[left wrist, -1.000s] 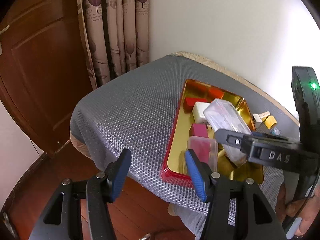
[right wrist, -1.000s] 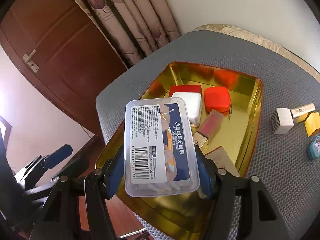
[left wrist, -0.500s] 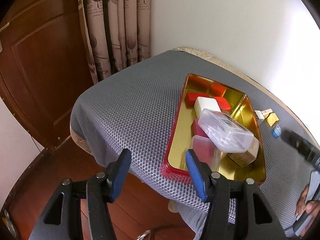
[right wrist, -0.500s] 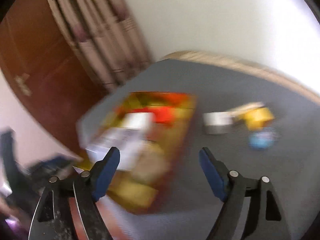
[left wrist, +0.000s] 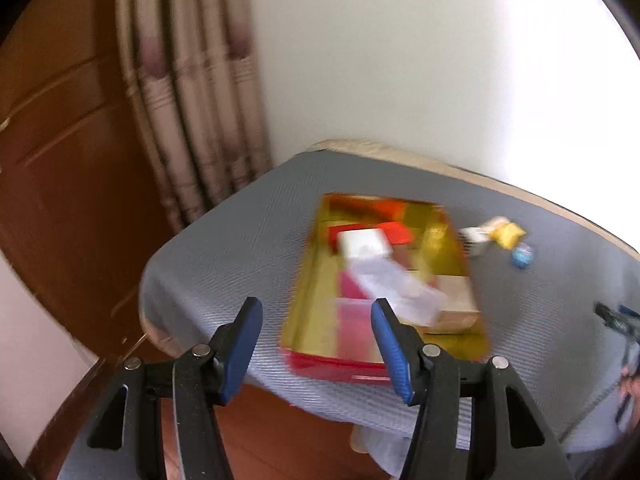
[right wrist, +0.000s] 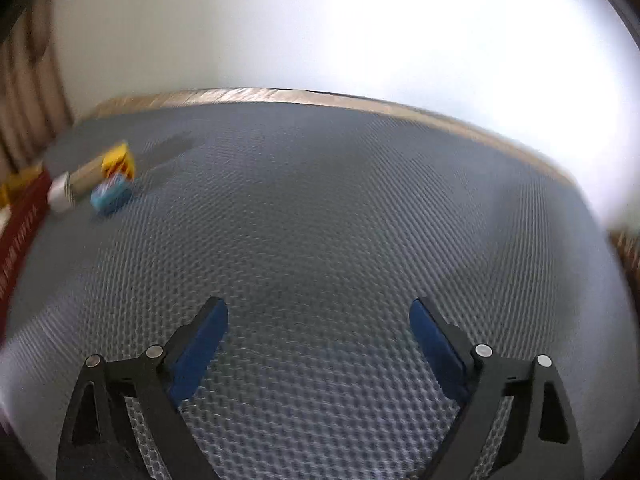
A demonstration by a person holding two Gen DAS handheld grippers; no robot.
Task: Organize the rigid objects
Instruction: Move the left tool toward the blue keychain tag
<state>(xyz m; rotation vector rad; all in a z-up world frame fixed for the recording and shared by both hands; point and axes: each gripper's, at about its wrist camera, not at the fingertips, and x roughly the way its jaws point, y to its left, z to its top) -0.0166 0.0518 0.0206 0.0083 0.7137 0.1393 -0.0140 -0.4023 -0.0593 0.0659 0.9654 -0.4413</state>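
A gold tray with red sides (left wrist: 312, 280) sits on the grey mesh-covered table (left wrist: 248, 240). In it lie a clear plastic box (left wrist: 396, 284), a white block (left wrist: 362, 242), red boxes and a tan box (left wrist: 456, 308). My left gripper (left wrist: 316, 340) hovers open at the table's near edge, nothing between its fingers. To the tray's right lie a yellow piece (left wrist: 508, 234), a blue piece (left wrist: 523, 255) and a white block. My right gripper (right wrist: 318, 340) is over bare mesh, its jaws opening wide and empty. The yellow piece (right wrist: 118, 158) and blue piece (right wrist: 110, 196) lie far to its left.
A wooden door (left wrist: 60, 160) and patterned curtain (left wrist: 192, 100) stand left of the table, a white wall (left wrist: 400, 60) behind it. The table's tan rim (right wrist: 360, 100) runs along the far edge. The tray's red side (right wrist: 16, 232) shows at the right wrist view's left edge.
My right gripper let go of the clear plastic box, which now lies in the tray, then swung away to the right over bare mesh with its jaws wider. My left gripper drew back slightly.
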